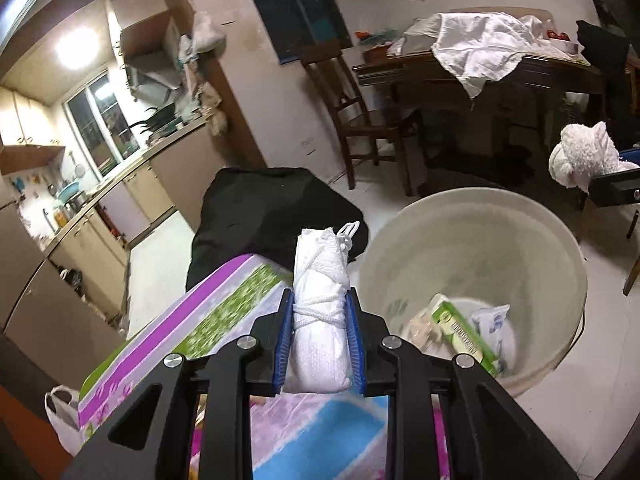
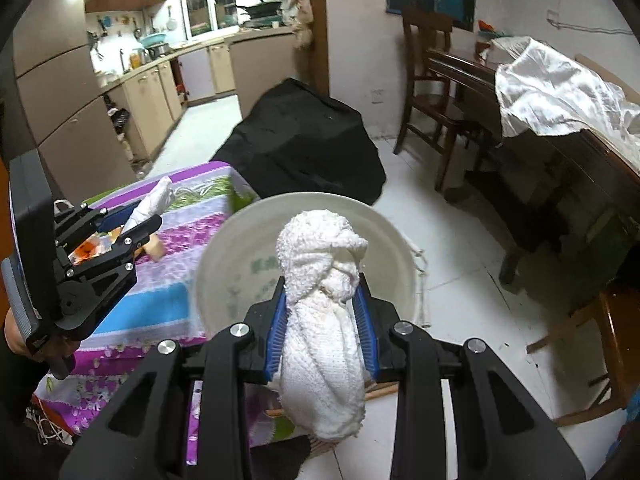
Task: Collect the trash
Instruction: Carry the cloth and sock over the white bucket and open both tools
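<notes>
My left gripper (image 1: 319,300) is shut on a white face mask (image 1: 320,292) rolled up and tied with its own string. It hangs above the edge of a floral-covered table (image 1: 224,312), just left of a cream plastic bin (image 1: 472,280). A green-and-white carton (image 1: 464,330) and a white wrapper (image 1: 490,320) lie in the bin. My right gripper (image 2: 323,288) is shut on a knotted white towel rag (image 2: 324,320), held over the near rim of the bin (image 2: 224,256). The left gripper (image 2: 140,216) shows at the left of the right wrist view with the mask (image 2: 154,200) in it.
A black bag (image 2: 304,136) lies on the floor behind the bin. A wooden chair (image 1: 360,120) and a dark wooden table (image 2: 560,152) draped with white cloth stand to the right. Kitchen cabinets (image 2: 132,96) run along the left. A white plastic bag (image 1: 60,416) sits beside the covered table.
</notes>
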A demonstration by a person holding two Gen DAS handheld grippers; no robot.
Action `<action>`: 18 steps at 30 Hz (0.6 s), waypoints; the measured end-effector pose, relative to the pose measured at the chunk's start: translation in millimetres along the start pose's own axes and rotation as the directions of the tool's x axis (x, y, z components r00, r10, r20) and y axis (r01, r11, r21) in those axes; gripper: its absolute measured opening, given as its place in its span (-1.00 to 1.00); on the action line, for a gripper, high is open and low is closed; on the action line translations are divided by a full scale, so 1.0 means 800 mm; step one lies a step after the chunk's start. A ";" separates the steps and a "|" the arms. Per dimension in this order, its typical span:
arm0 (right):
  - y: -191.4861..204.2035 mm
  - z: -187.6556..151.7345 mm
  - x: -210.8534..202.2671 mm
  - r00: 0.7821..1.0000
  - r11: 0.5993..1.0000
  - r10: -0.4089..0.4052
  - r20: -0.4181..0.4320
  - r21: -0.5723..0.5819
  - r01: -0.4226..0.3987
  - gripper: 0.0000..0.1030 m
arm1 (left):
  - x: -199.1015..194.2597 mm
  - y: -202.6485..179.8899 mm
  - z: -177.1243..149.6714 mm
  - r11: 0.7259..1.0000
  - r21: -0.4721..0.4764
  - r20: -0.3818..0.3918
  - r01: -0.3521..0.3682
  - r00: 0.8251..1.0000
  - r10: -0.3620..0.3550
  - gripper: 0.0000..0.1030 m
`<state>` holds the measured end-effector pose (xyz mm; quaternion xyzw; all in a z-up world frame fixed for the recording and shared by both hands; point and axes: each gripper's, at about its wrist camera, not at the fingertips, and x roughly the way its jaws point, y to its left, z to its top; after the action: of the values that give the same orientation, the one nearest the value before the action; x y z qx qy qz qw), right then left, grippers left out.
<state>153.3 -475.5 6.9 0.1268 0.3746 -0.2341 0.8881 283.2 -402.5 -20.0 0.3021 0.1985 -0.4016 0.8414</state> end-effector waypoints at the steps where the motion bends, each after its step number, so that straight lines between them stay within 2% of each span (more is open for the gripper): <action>1: -0.005 0.002 0.000 1.000 1.000 -0.006 -0.005 -0.001 0.006 -0.42 | 0.004 -0.003 0.004 1.000 0.004 0.001 0.004 1.000 -0.004 -0.49; 11: -0.030 0.015 0.024 0.991 0.999 -0.032 -0.133 0.010 0.033 -0.42 | 0.048 -0.043 0.056 0.995 0.056 -0.008 0.080 0.997 -0.079 -0.49; 15: -0.034 0.023 0.040 0.980 0.999 -0.028 -0.198 0.039 0.036 -0.41 | 0.072 -0.050 0.077 0.984 0.073 -0.043 0.165 0.986 -0.162 -0.49; 18: -0.039 0.027 0.052 0.971 0.998 -0.025 -0.238 0.051 0.038 -0.41 | 0.095 -0.054 0.090 0.959 0.084 -0.109 0.270 0.959 -0.261 -0.49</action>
<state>175.6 -524.1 -10.2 0.1722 0.4733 -0.2415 0.8295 301.1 -514.2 -25.9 0.3329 0.2578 -0.5052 0.7533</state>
